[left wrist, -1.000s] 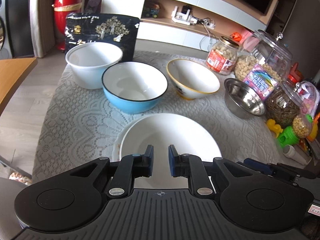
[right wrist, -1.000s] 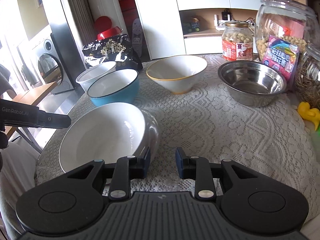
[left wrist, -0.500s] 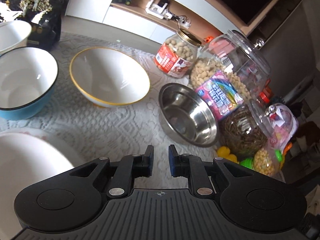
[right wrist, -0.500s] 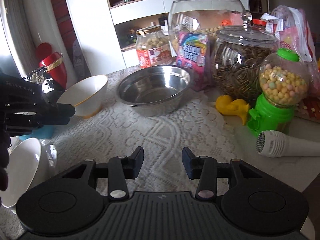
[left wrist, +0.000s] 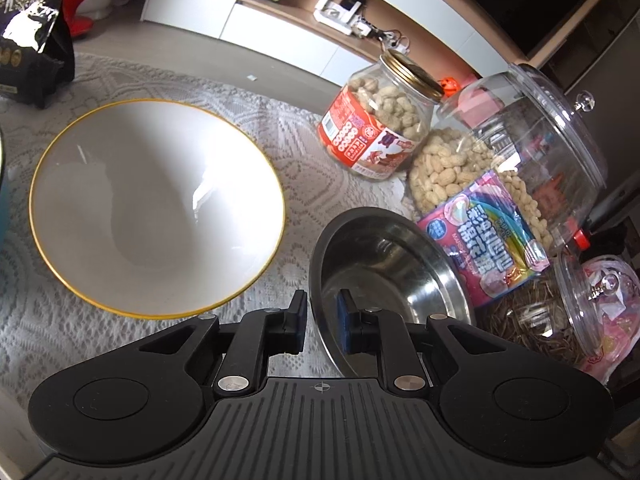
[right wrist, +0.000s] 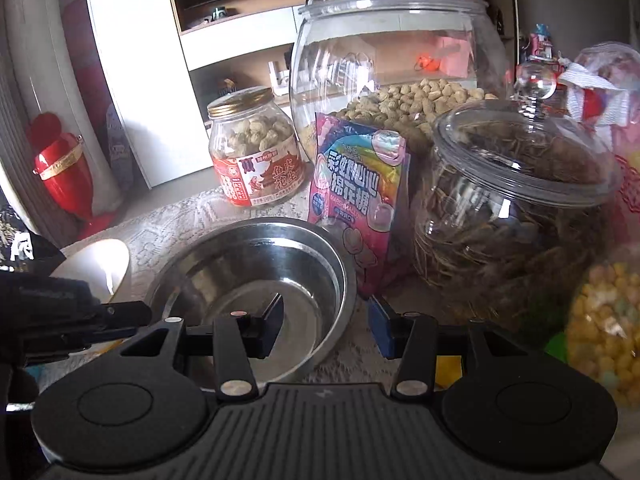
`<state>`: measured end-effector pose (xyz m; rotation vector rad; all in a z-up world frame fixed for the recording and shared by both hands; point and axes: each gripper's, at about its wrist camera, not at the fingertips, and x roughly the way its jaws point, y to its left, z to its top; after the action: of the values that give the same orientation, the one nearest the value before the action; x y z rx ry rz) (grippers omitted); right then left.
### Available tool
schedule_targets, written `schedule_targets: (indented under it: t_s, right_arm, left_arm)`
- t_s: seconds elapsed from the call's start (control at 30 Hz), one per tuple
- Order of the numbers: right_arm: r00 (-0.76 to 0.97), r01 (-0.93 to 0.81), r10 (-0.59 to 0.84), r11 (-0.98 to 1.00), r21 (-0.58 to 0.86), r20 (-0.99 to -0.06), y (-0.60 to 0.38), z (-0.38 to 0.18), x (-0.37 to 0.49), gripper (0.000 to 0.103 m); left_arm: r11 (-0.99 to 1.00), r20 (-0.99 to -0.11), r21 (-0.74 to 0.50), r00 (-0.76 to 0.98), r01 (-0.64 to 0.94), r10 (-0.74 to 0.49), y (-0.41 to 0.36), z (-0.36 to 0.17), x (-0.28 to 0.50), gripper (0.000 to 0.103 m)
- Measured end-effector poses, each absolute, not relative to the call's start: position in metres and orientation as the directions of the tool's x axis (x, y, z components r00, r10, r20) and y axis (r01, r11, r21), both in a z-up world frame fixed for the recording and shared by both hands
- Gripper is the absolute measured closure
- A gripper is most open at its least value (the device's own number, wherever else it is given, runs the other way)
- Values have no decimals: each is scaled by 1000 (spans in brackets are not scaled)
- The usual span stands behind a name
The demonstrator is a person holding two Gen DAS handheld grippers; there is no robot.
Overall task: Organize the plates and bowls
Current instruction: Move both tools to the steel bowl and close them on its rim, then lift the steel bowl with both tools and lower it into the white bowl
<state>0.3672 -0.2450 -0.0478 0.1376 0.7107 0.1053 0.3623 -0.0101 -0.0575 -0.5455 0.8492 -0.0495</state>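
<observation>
1. Now reaching for steel bowl (right wrist: 256, 292), lower centre of right view, beside gold-rimmed bowl (left wrist: 156, 204).
2. Right gripper (right wrist: 326, 326) just widening, straddling near rim, unclamped (left gripper (left wrist: 322, 326) likewise, narrowly apart).
3. Next: close, lift.

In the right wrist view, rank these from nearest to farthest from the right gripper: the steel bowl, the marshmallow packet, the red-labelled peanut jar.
From the right gripper:
1. Steel bowl: right at the fingertips, its rim lying between them.
2. Marshmallow packet: just behind the bowl, standing upright against the big glass jar.
3. Red-labelled peanut jar: farther back, to the left.
</observation>
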Motion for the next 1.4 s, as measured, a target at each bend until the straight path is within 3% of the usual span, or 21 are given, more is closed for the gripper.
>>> schedule_targets:
  t_s: [0.1, 0.17, 0.3, 0.4, 0.7, 0.97, 1.13, 1.27, 1.4]
  right_arm:
    - [738, -34, 111, 991, 127, -665, -239, -60, 393, 57]
    - [728, -46, 115, 992, 120, -676, -236, -68, 400, 68]
    - [724, -74, 104, 995, 74, -681, -232, -74, 391, 77]
    - [701, -117, 155, 988, 102, -696, -237, -71, 370, 78]
    - [617, -241, 326, 945, 223, -716, -267, -66, 285, 77]
    - [685, -194, 264, 964, 179, -679, -268, -56, 295, 71]
    - [653, -163, 257, 966, 200, -712, -263, -75, 329, 70]
    - [616, -185, 278, 961, 208, -737, -257, -90, 331, 86]
    - [629, -186, 230, 972, 143, -742, -249, -84, 316, 88]
  left_arm:
    - [896, -697, -423, 681, -137, -225, -20, -61, 368, 85]
    - [903, -709, -413, 664, -121, -236, -24, -66, 372, 85]
    - [922, -720, -380, 651, -77, -242, -29, -70, 371, 82]
    - [932, -739, -356, 631, -70, -236, -27, -66, 362, 81]
    - [873, -749, -480, 559, -87, -356, -6, -70, 306, 83]
    - [922, -777, -381, 564, -66, -280, -27, -78, 326, 80]
    - [928, -806, -369, 514, -46, -295, -36, -93, 333, 81]
    - [923, -791, -384, 523, -22, -317, -35, -94, 333, 82]
    - [938, -802, -345, 521, -4, -293, -40, -91, 330, 84]
